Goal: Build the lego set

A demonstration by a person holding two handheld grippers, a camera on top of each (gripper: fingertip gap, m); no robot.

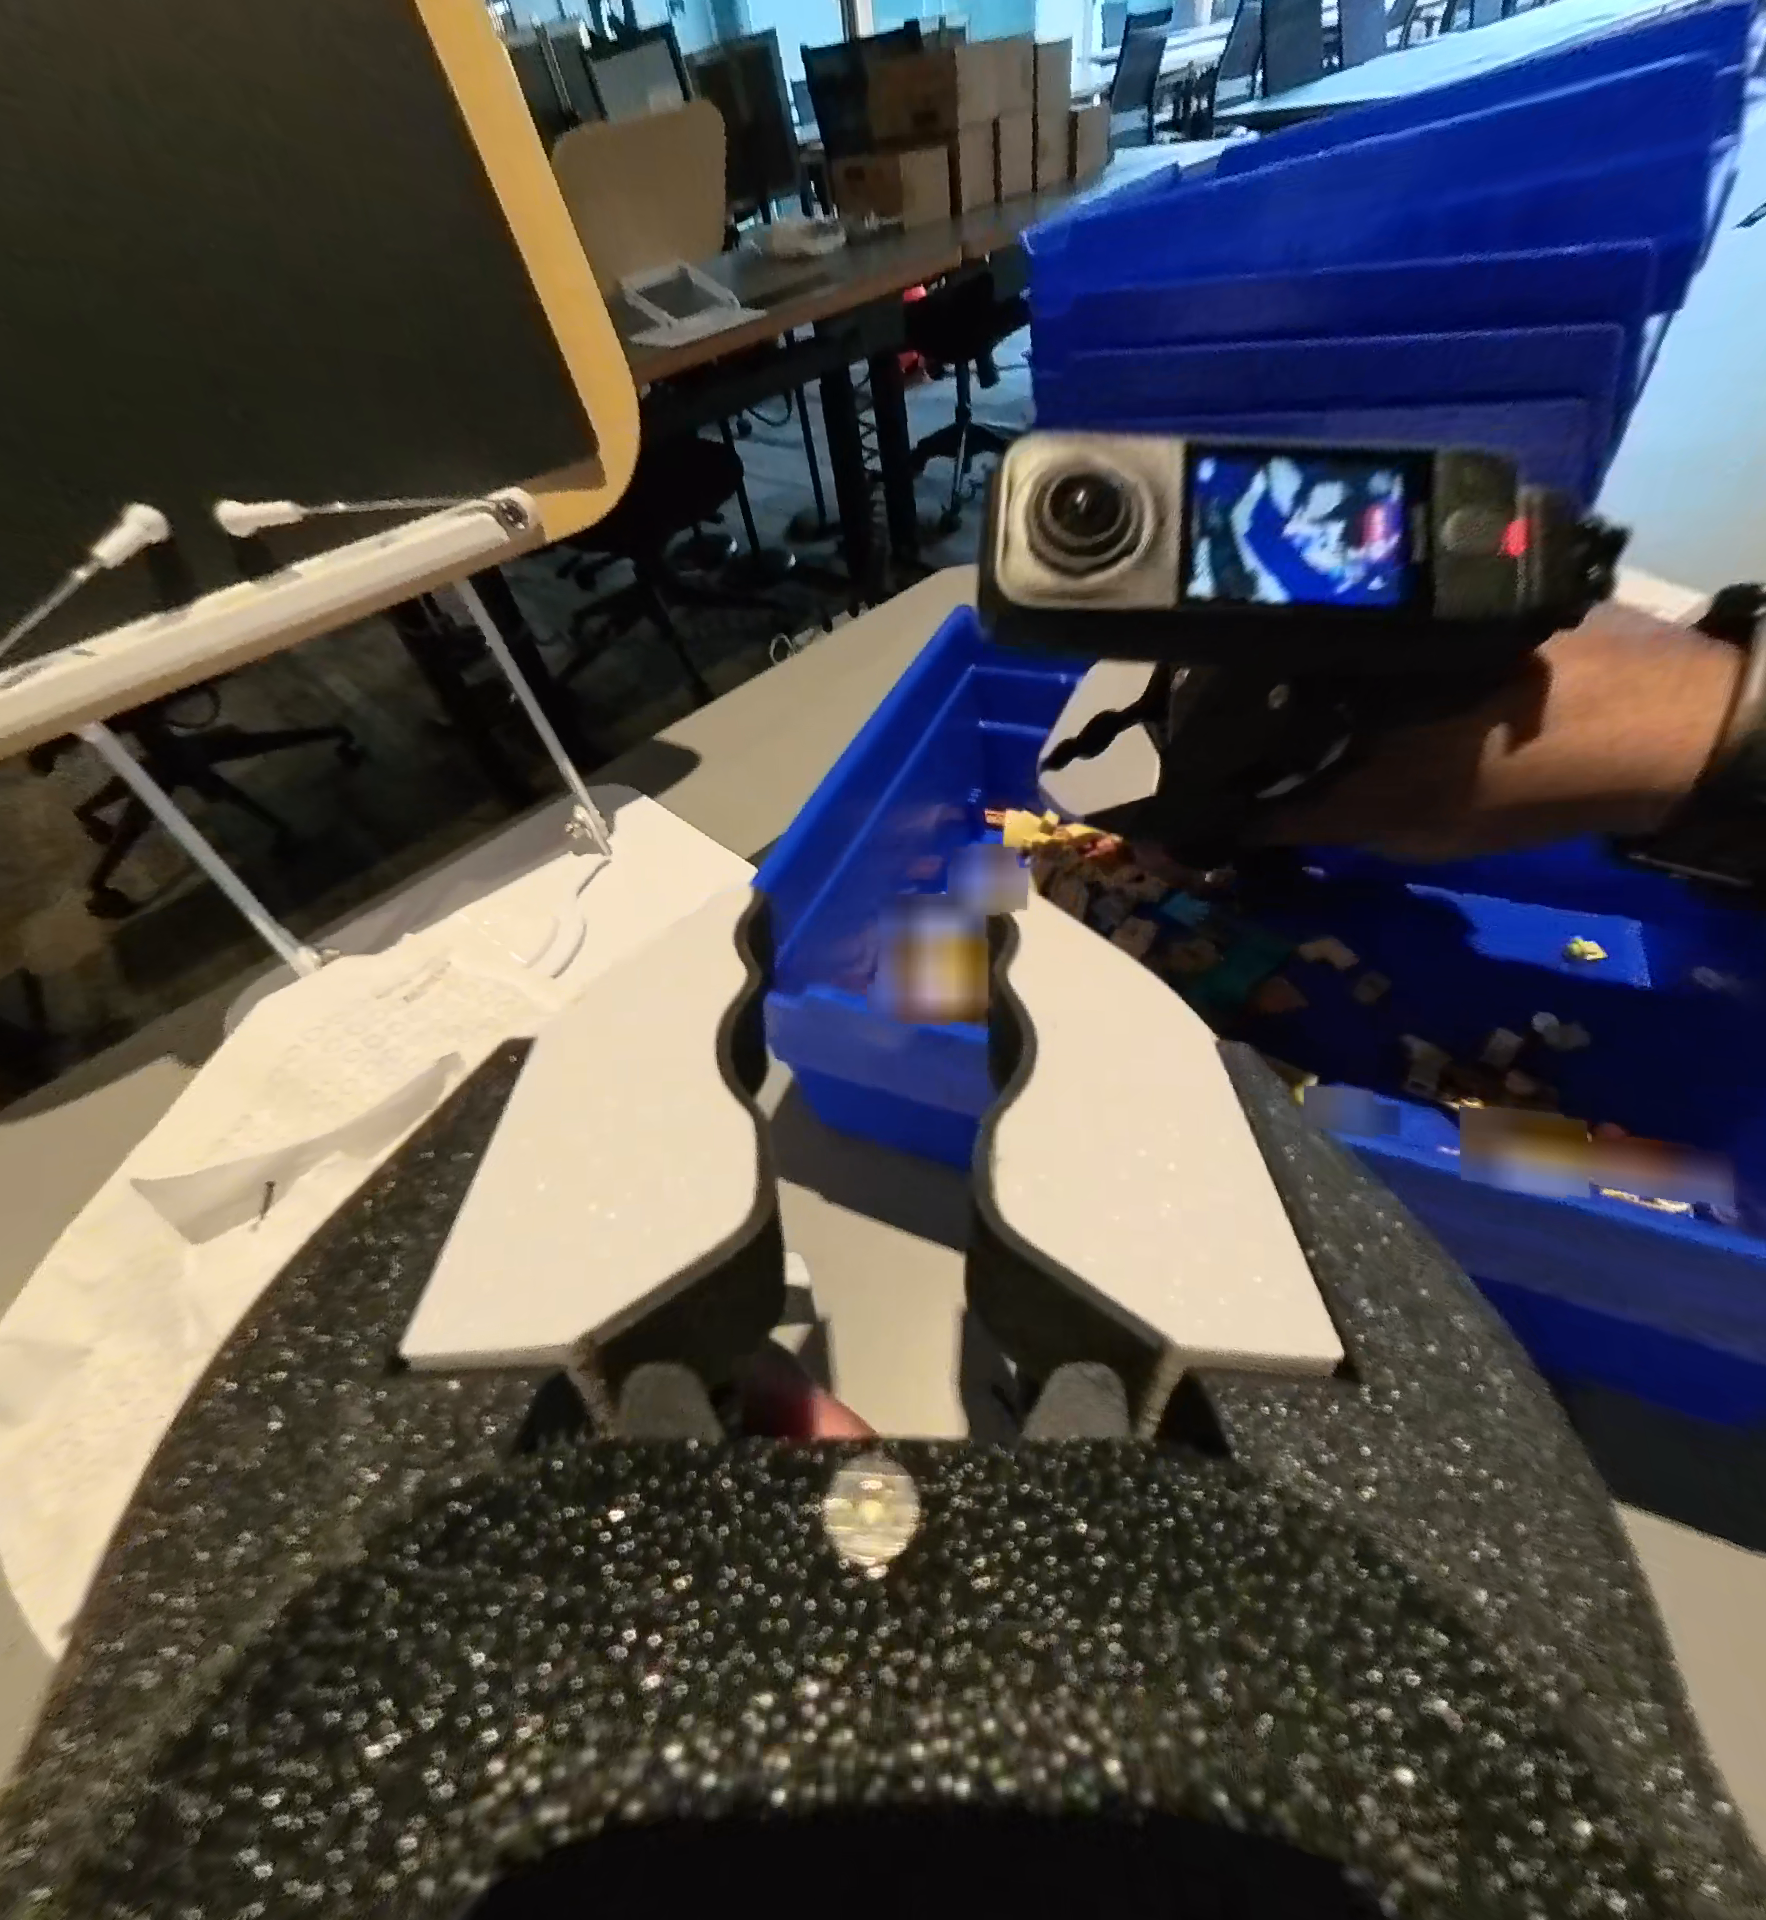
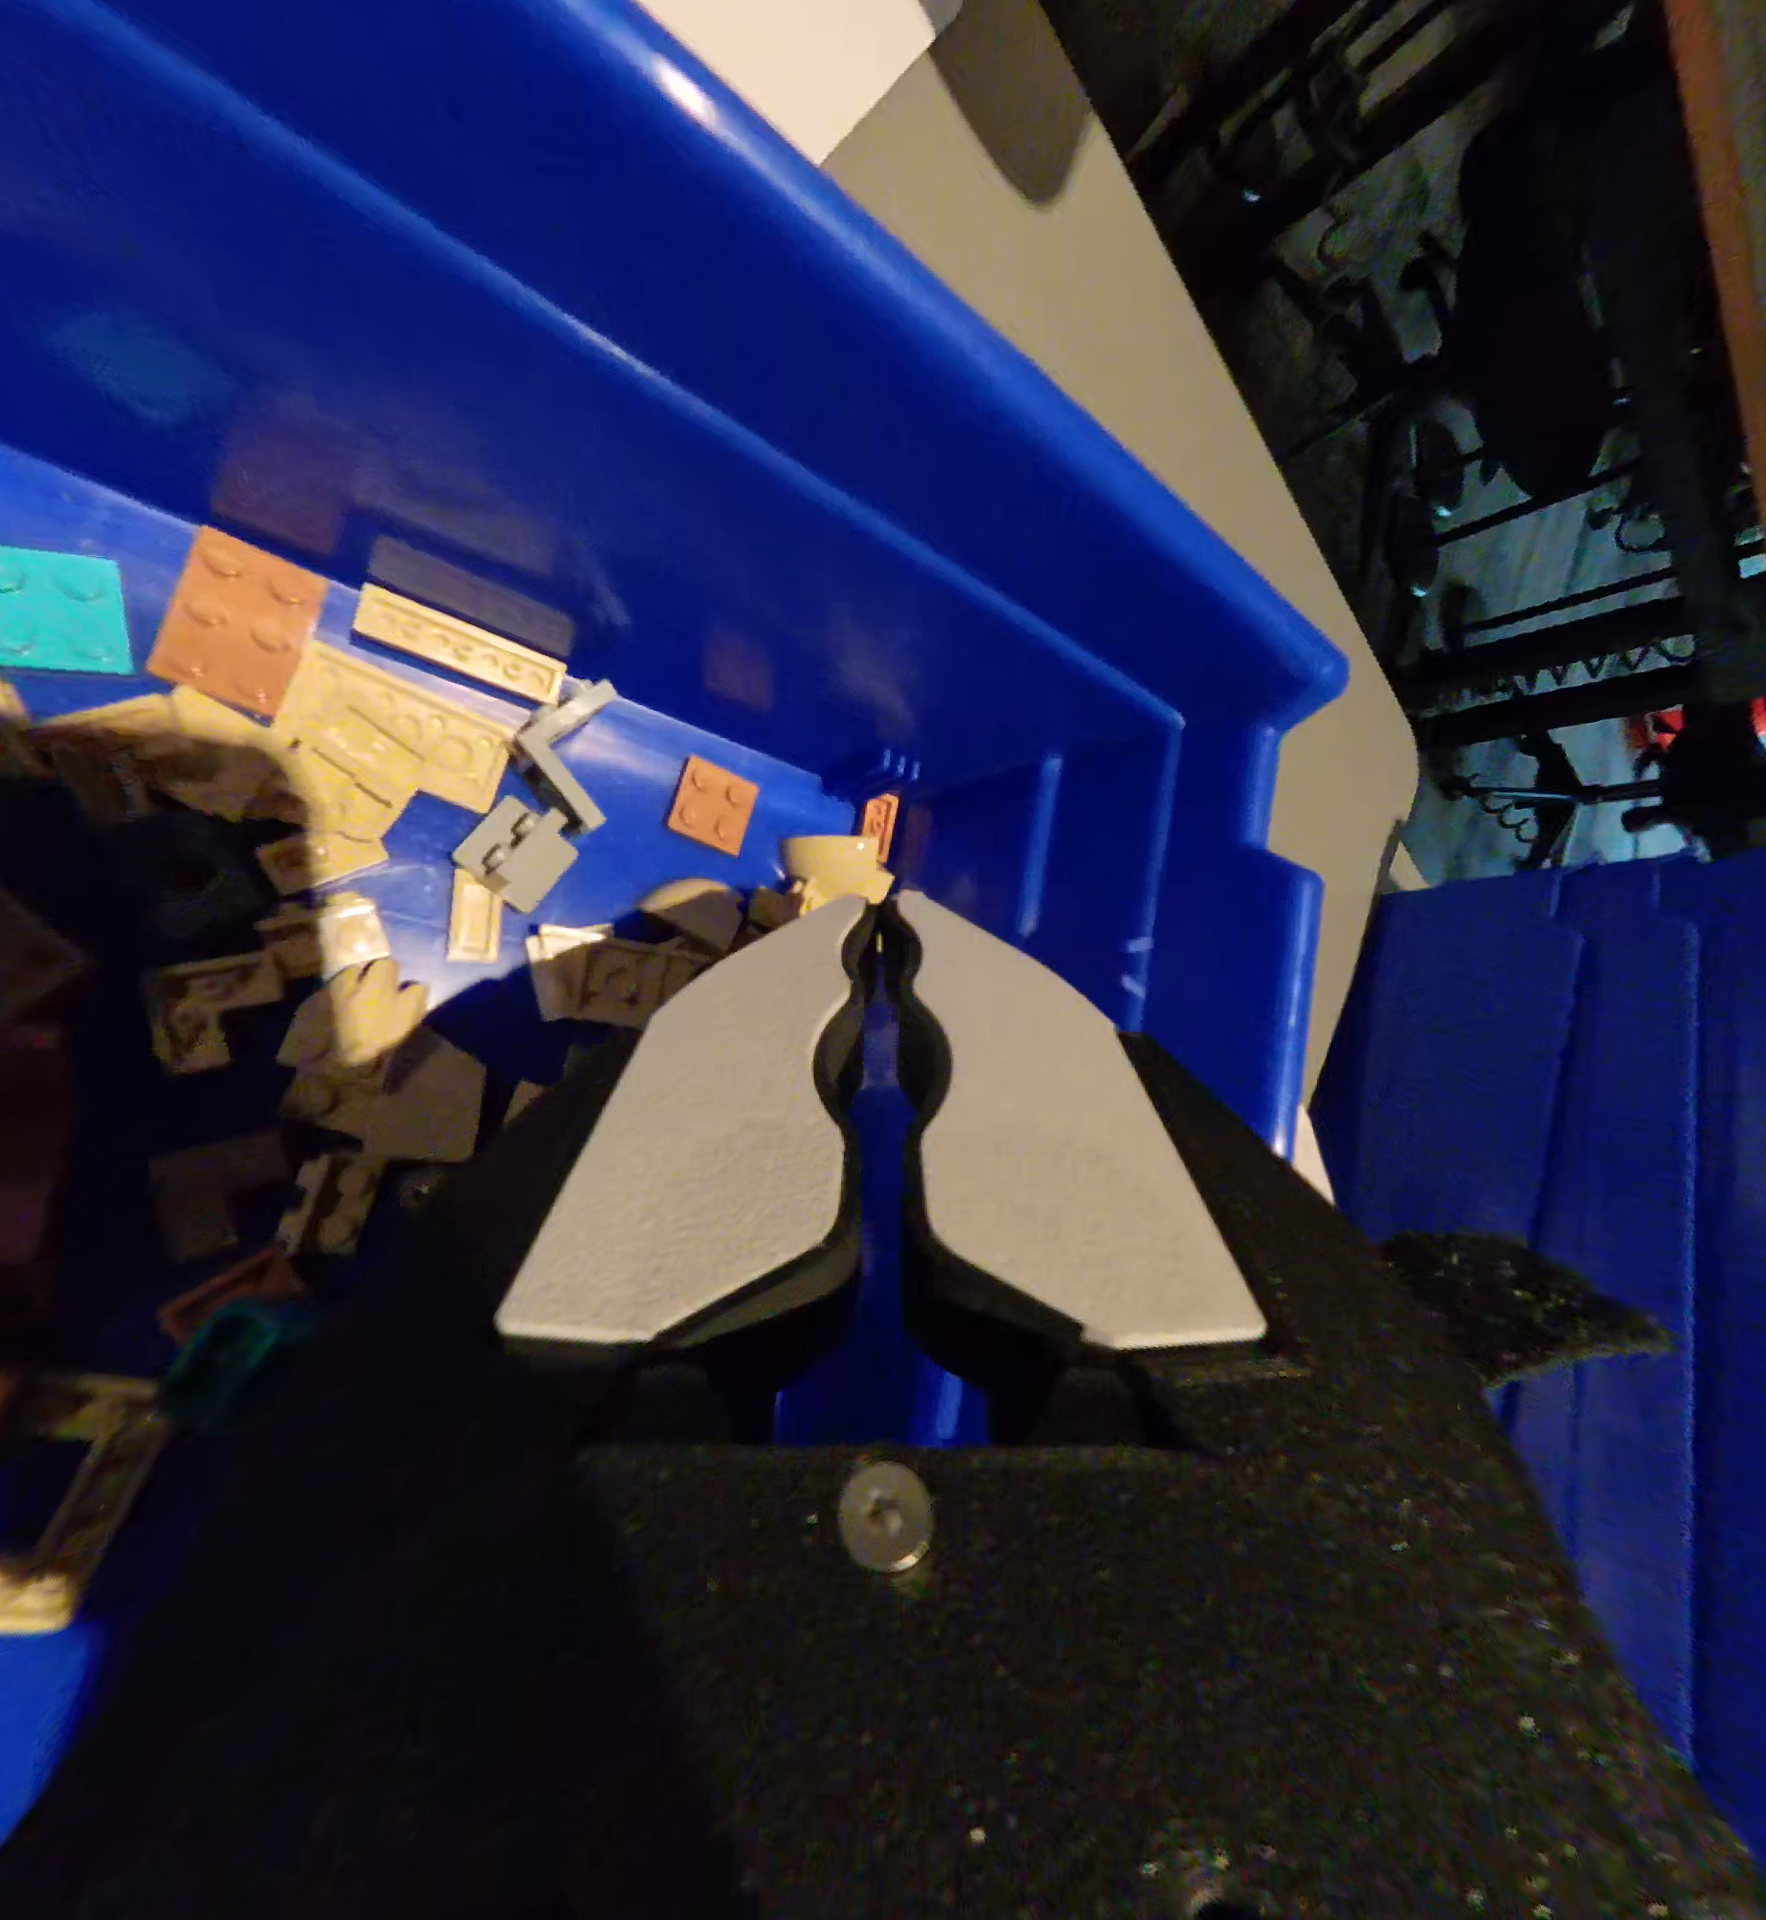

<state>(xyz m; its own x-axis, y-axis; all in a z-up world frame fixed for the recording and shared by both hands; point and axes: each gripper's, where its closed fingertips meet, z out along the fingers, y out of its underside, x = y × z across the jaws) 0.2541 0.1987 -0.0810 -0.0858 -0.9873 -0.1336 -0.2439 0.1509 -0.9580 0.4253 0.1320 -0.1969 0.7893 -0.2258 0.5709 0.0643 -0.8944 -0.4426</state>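
Observation:
A blue bin (image 1: 874, 1091) on the grey table holds several loose lego pieces (image 1: 1149, 914). My left gripper (image 1: 877, 935) is open and empty, just above the table before the bin's near corner. In the right wrist view my right gripper (image 2: 874, 914) is down inside the bin (image 2: 650, 416), its fingers closed to a thin gap. Its tips rest against a rounded tan piece (image 2: 837, 857). I cannot tell if anything is pinched. A teal plate (image 2: 37, 608), a brown plate (image 2: 235, 623), tan plates (image 2: 391, 727) and a grey bracket (image 2: 526, 842) lie to the left.
The right gripper's camera (image 1: 1253, 540) and the hand (image 1: 1481, 748) holding it hang over the bin. A second blue bin (image 1: 1378, 260) stands behind it. A white paper sheet (image 1: 339, 1091) lies to the left, under a dark board with a yellow rim (image 1: 235, 260) on thin legs. Measured from the fingertips, the grey bracket (image 2: 526, 842) is 6 cm or so from the right gripper and 20 cm from the left. To reach the brown plate (image 2: 235, 623) in a straight line is about 11 cm for my right fingers, about 20 cm for my left.

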